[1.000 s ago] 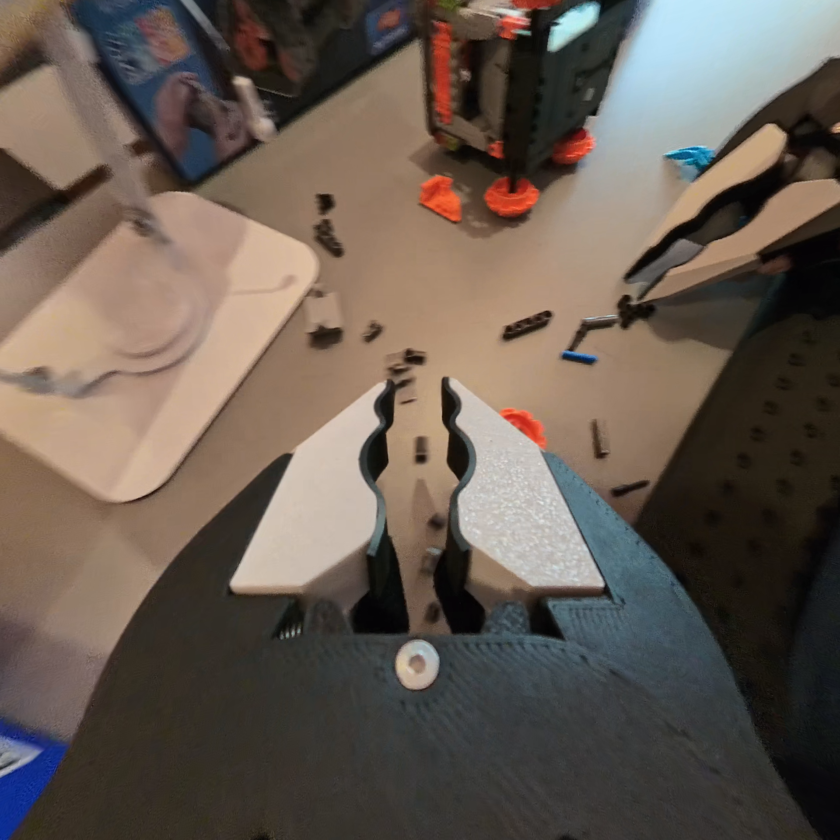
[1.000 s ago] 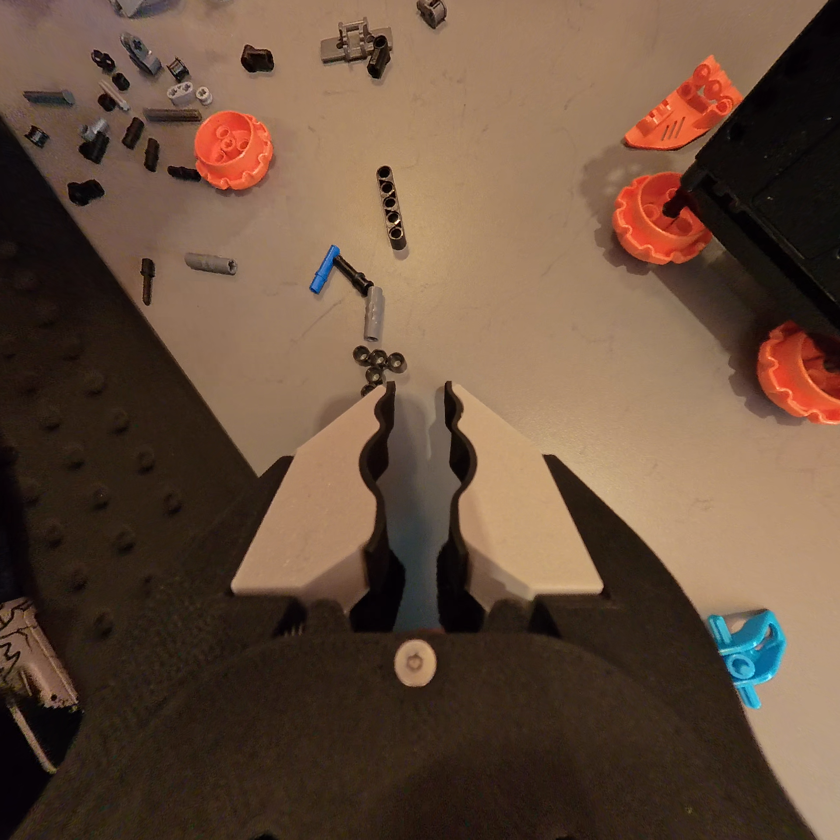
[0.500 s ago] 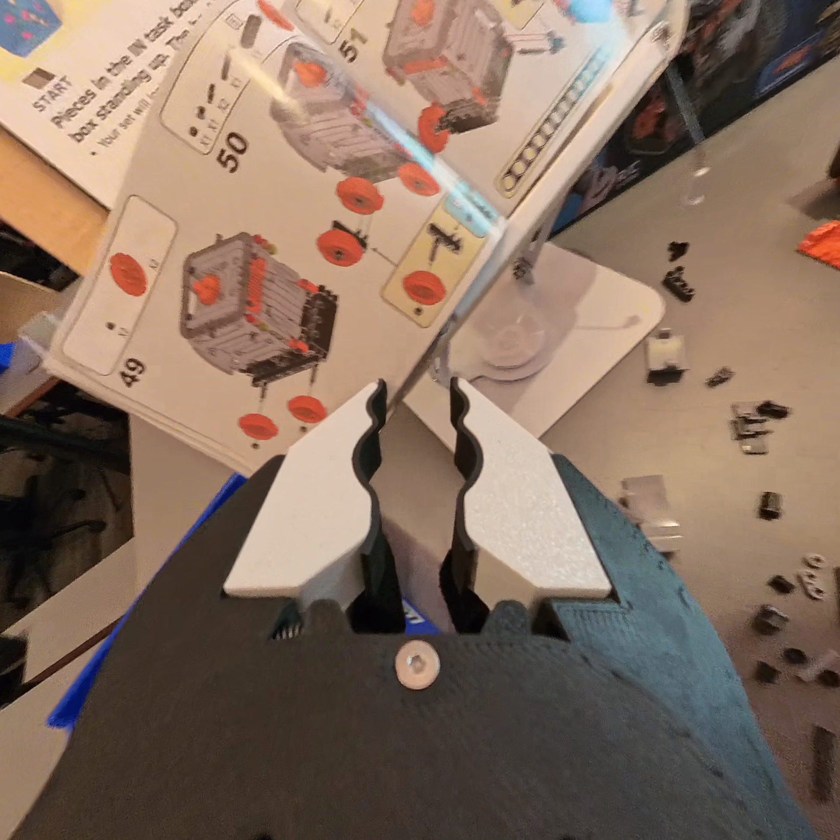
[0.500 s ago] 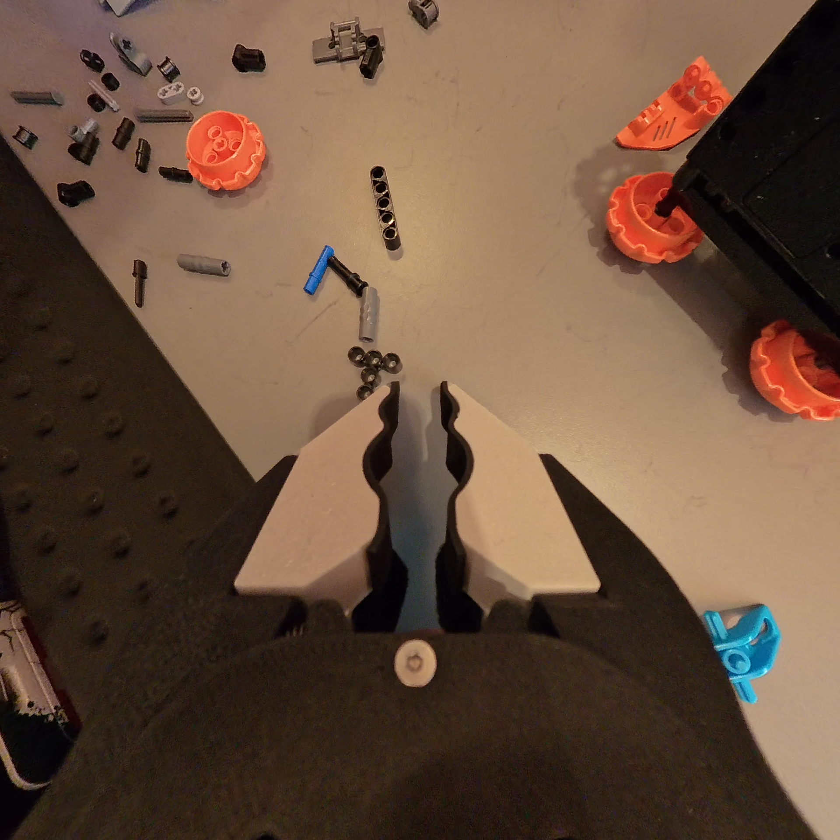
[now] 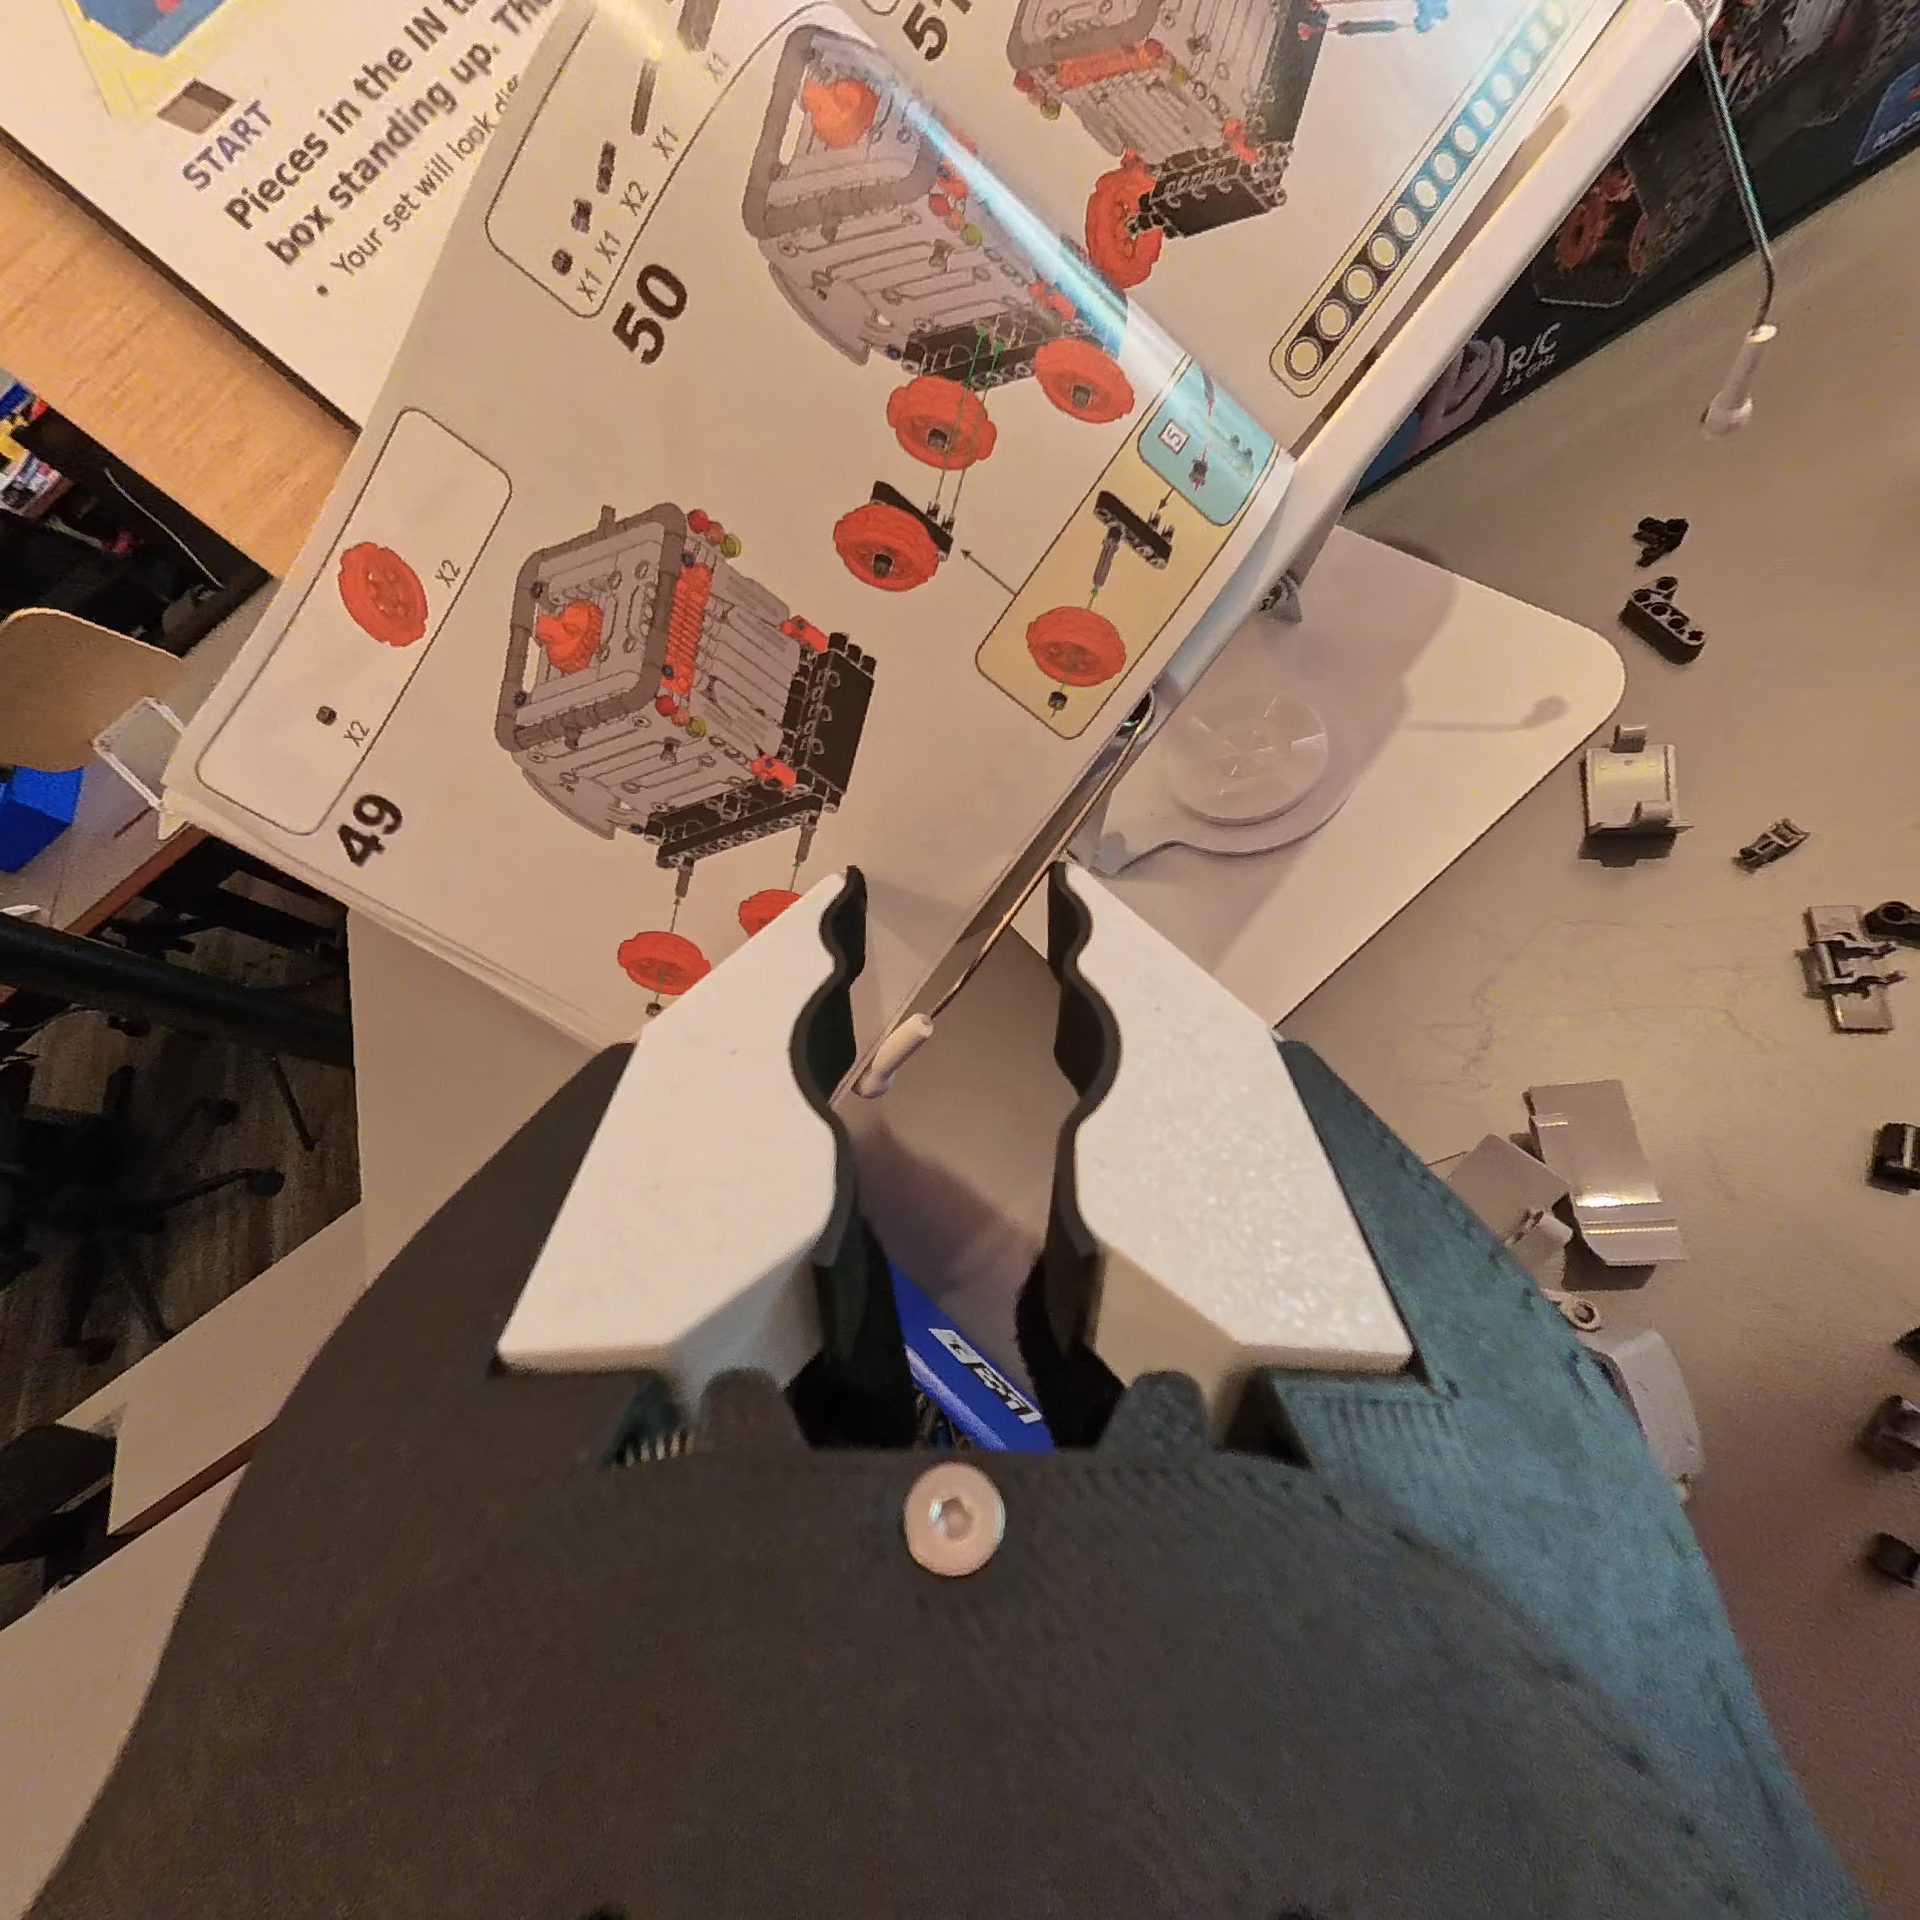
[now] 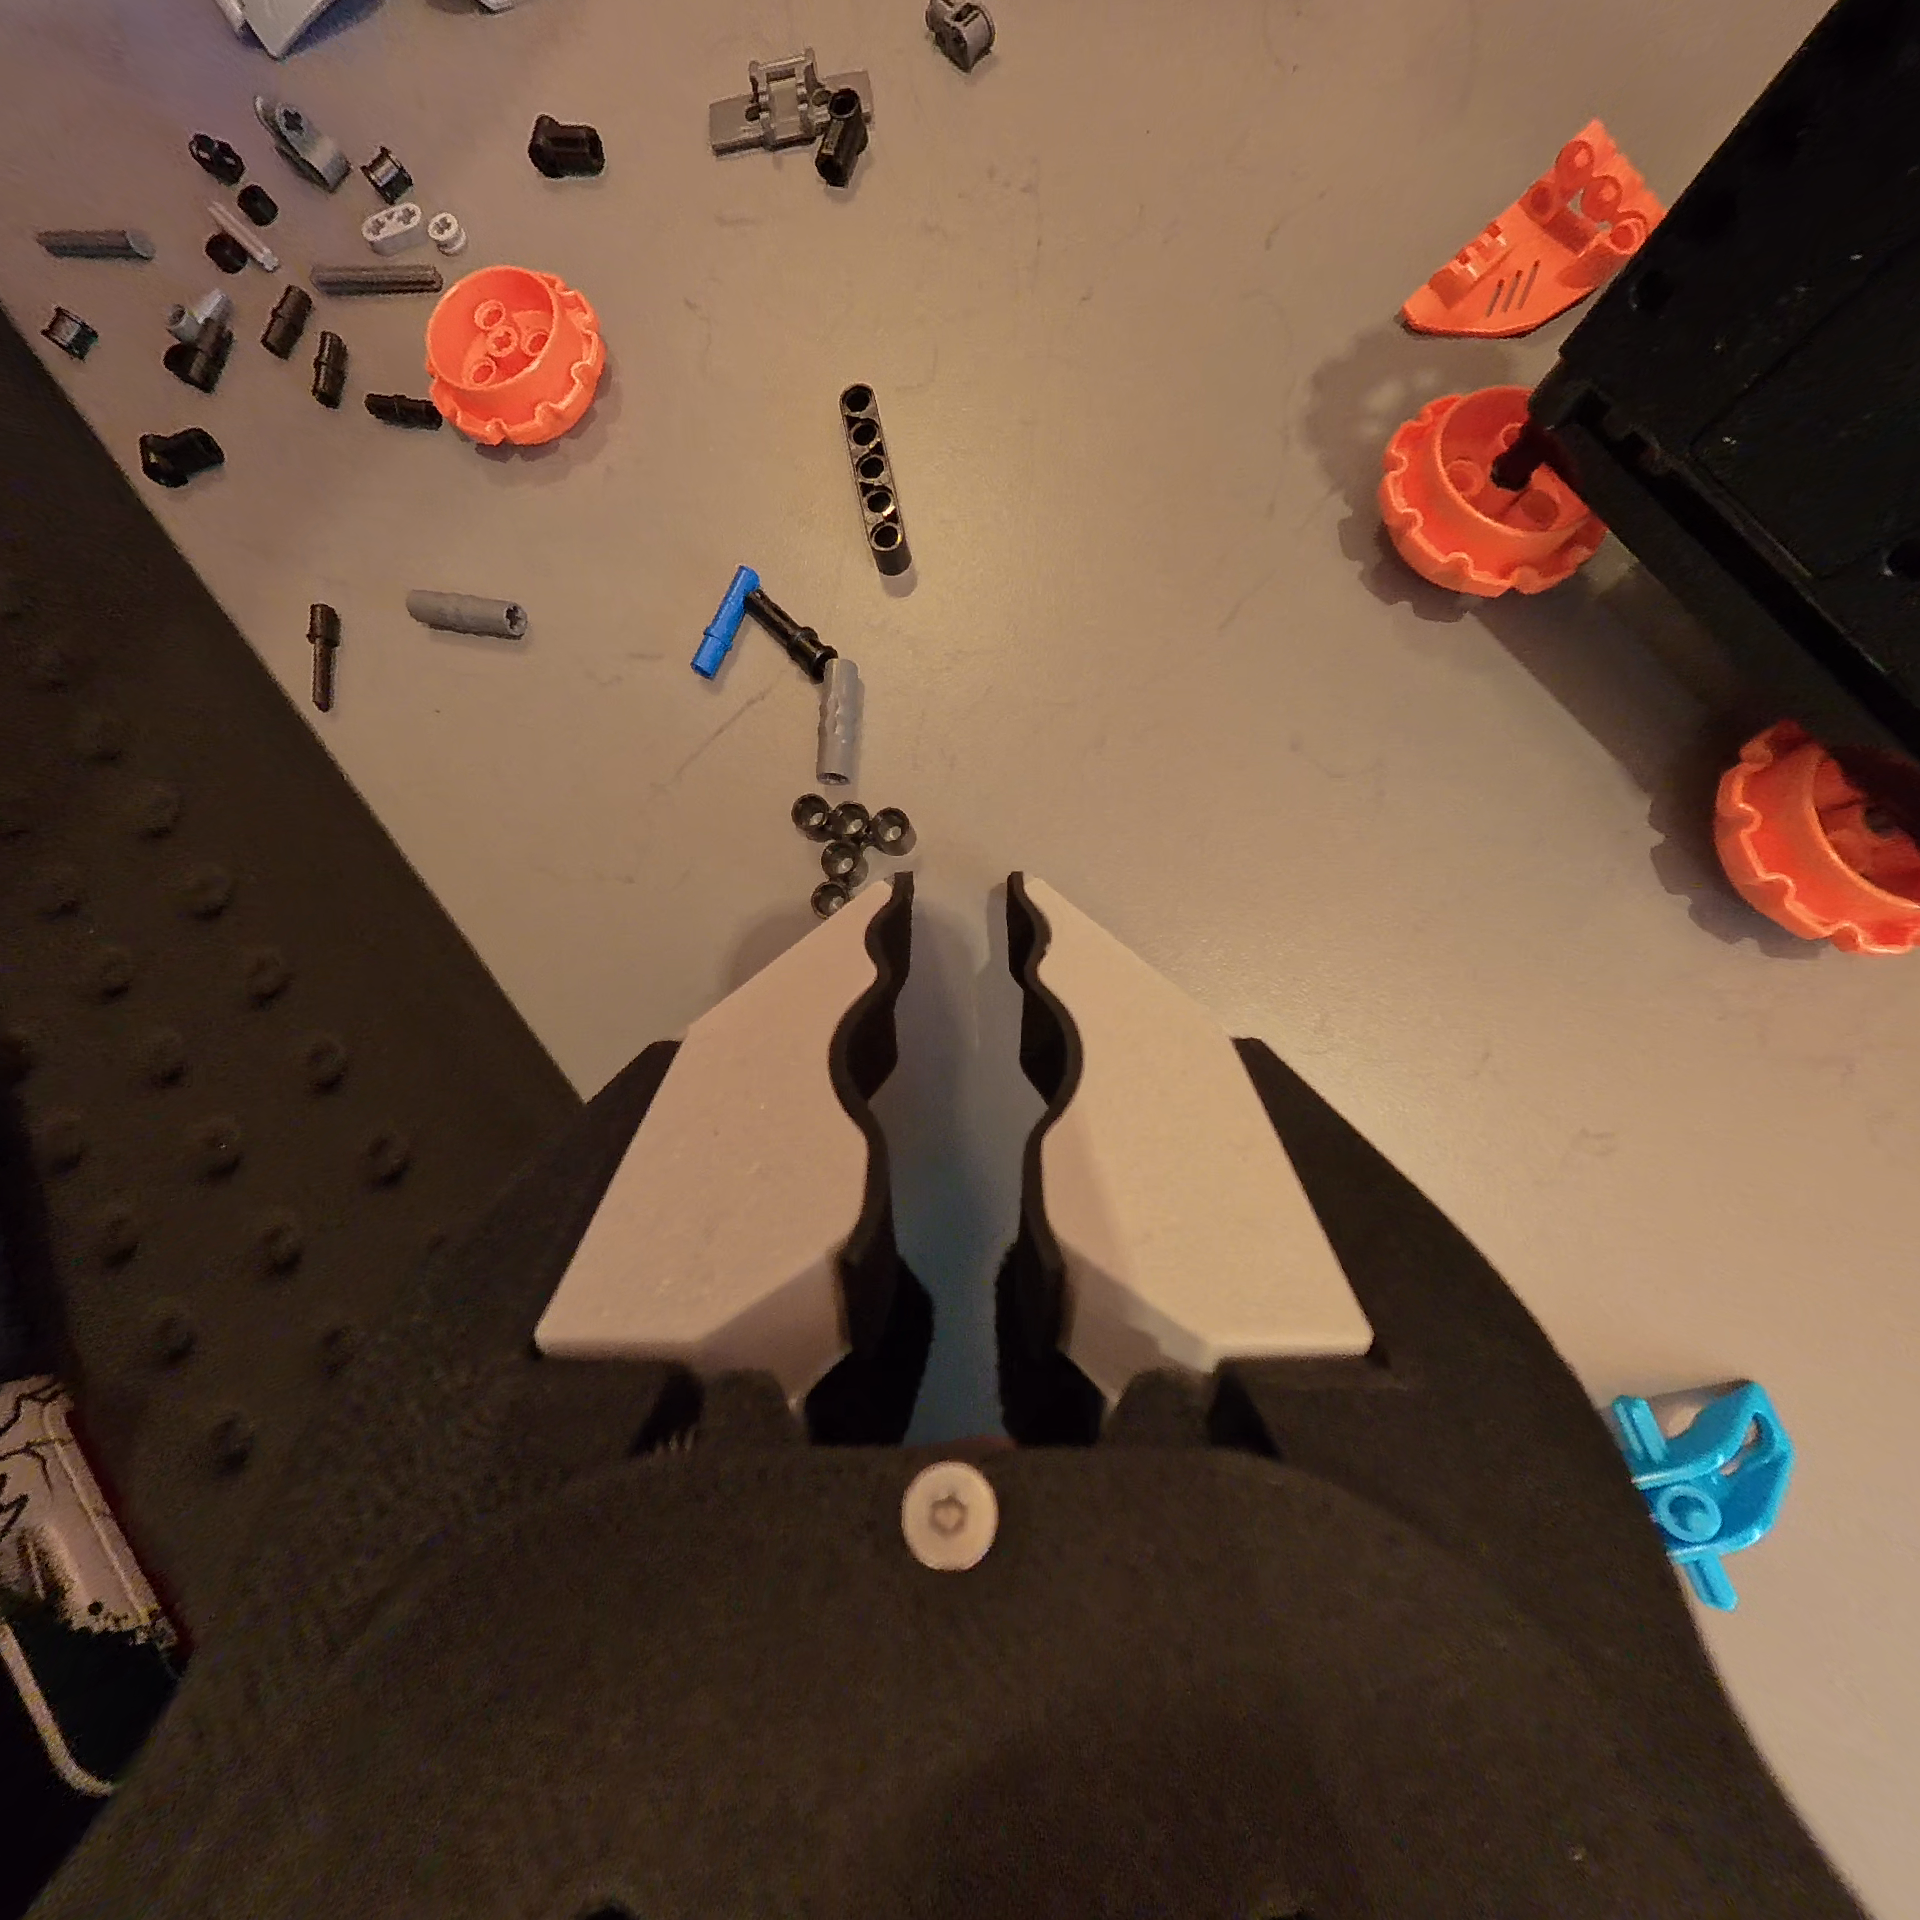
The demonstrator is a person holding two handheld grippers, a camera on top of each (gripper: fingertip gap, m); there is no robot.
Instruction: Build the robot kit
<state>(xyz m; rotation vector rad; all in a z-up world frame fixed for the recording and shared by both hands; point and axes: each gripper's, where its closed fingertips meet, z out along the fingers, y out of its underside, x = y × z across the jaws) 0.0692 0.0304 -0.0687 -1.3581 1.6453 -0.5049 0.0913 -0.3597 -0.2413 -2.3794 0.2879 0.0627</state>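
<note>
Right now the left gripper (image 5: 951, 894) is slightly parted, empty, aimed at one open instruction booklet (image 5: 727, 499) on a white stand (image 5: 1455, 727). Right gripper (image 6: 958, 883) is narrowly parted, empty, low over the counter (image 6: 1143, 675). Just beyond its tips: one black cluster piece (image 6: 850, 847), one grey connector (image 6: 840, 720), one blue pin (image 6: 724, 623), one black beam (image 6: 875, 478); farther, three orange wheels (image 6: 512, 355).
</note>
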